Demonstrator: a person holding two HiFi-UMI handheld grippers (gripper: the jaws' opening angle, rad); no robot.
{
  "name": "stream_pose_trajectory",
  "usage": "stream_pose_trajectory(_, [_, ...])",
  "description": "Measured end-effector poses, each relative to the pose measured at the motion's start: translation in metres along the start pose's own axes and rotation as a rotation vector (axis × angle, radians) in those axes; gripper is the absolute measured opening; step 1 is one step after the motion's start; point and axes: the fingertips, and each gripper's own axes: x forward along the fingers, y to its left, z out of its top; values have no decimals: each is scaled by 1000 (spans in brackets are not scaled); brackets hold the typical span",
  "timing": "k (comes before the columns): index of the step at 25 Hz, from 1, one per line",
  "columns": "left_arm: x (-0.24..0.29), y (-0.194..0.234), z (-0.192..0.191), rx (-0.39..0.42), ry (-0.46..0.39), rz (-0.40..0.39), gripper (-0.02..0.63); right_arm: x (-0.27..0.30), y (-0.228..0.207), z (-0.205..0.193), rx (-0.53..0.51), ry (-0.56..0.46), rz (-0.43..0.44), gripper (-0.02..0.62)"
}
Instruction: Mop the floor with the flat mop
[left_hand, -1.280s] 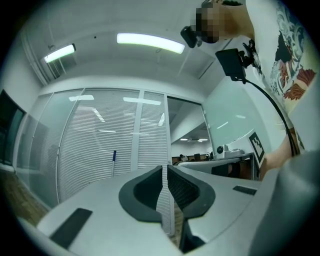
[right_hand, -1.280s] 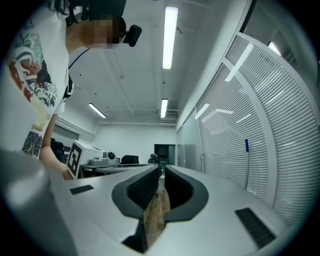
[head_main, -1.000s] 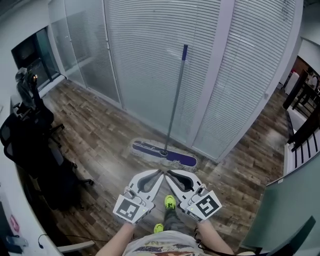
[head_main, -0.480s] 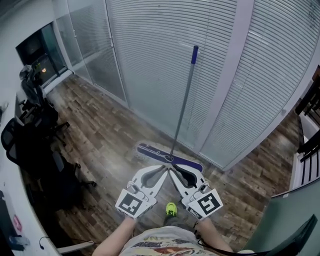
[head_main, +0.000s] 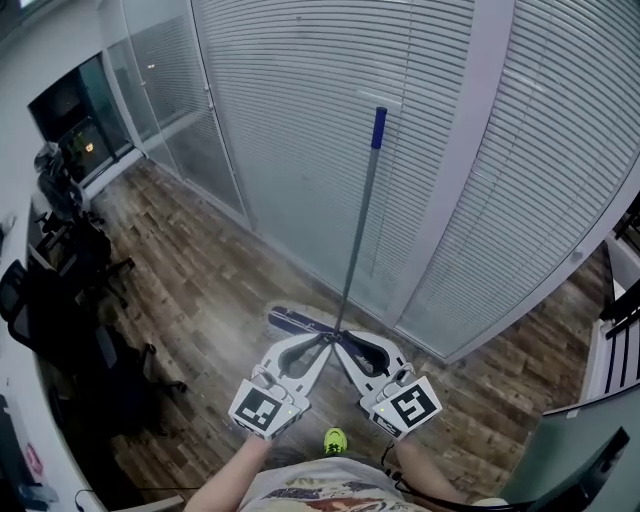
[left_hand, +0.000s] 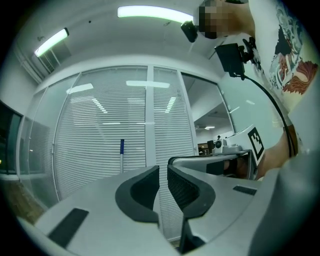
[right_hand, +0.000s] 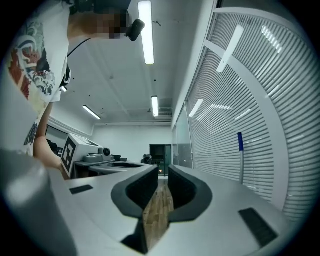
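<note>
1. Wooden floor is filling the head view. On it the flat mop is leaning against the blind-covered glass wall. Its pad is lying flat on the boards at the foot of the wall, and its long handle is rising almost upright to a blue grip. We are holding the left claw and the right claw side by side with their tips nearly meeting, both aimed at the mop's base. The mop is standing straight ahead of the pair, so we are not finding either hand clearly nearer. We are counting one mop, two claws and one green shoe.

2. Looking along the left claw, we are seeing its jaws drawn together with nothing gripped, only blinds showing in the slit between them. The flat mop is appearing as a single upright handle ahead and to the left of the jaws, apart from them.

3. Looking along the right claw, we are seeing its jaws closed on nothing as well, with floorboards showing through the gap. The flat mop is standing upright to the right of the jaws, against the blinds. We are judging that the upright handle is crossing both level claws at right angles, so each will need opening before closing round it.
</note>
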Motion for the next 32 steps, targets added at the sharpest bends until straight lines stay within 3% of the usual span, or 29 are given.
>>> stream_pose_trajectory(8, [39, 22, -8, 14, 19, -9, 37, 14, -44, -5, 36, -15, -33, 48])
stream_pose_trajectory(17, [70, 76, -23, 13, 37, -25, 37, 62, -86, -16, 9, 5, -61, 49])
stream_pose_trajectory(24, [134, 148, -32, 9, 46, -91, 38, 121, -165, -23, 10, 56, -152, 51])
stream_pose_trajectory(32, [216, 240, -44, 28, 55, -193, 44, 195, -266, -28, -36, 118, -284, 98])
